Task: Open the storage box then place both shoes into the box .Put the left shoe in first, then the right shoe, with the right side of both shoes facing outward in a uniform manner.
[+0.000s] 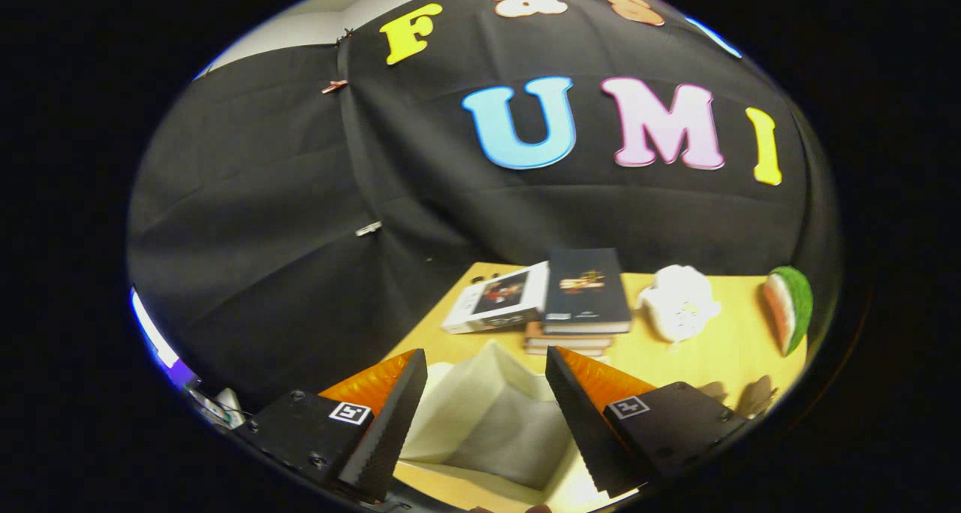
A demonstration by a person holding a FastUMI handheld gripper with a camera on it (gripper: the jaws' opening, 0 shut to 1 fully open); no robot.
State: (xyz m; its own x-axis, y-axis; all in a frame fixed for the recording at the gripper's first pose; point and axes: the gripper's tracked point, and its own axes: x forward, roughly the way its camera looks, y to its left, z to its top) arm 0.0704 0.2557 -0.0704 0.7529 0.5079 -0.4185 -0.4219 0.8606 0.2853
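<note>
Tool (pixel 486 415) hovers with its fingers spread wide and nothing held, the pale storage box (pixel 488 419) lying on the tabletop (pixel 721 355) between and just beyond them, its inside seemingly exposed. Farther off sit stacked books (pixel 578 295), a white toy (pixel 679 303) and a watermelon slice (pixel 788 306) to the right. No shoes are visible, so I judge the sound move is to confirm the box is fully open, keep the fingers clear of its soft walls, then seek the left shoe.
</note>
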